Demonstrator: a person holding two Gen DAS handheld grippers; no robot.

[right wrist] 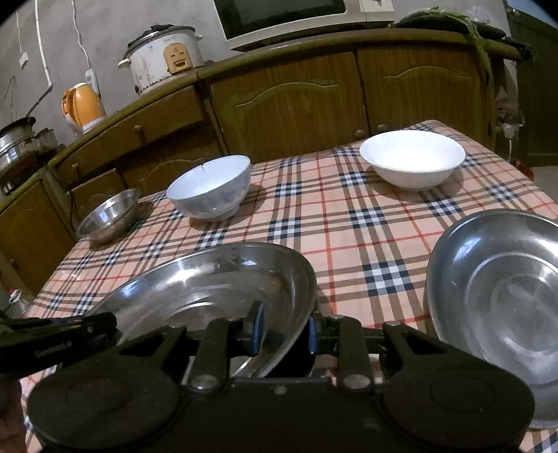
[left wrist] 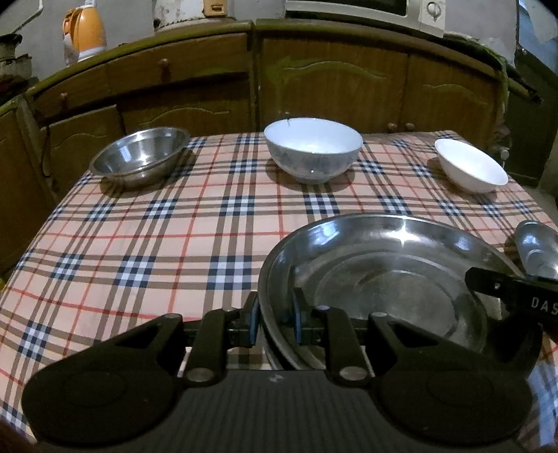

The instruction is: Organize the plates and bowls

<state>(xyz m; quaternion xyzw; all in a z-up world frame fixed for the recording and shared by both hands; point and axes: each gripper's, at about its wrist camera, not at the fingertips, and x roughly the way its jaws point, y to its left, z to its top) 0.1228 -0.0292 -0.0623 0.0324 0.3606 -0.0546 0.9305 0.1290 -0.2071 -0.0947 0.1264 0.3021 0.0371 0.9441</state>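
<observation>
A large steel plate (left wrist: 383,271) lies on the plaid table, held at both sides. My left gripper (left wrist: 275,317) is shut on its left rim. My right gripper (right wrist: 284,331) is shut on its right rim; the plate also shows in the right wrist view (right wrist: 209,289). A second steel plate (right wrist: 498,306) lies to the right. At the back stand a small steel bowl (left wrist: 139,156), a pale blue bowl (left wrist: 314,150) and a white bowl (left wrist: 470,165).
The plaid tablecloth (left wrist: 139,251) covers the table. Brown wooden cabinets (left wrist: 331,83) stand right behind it. On the counter are an orange kettle (right wrist: 82,104), a white rice cooker (right wrist: 164,55) and a microwave (right wrist: 286,17).
</observation>
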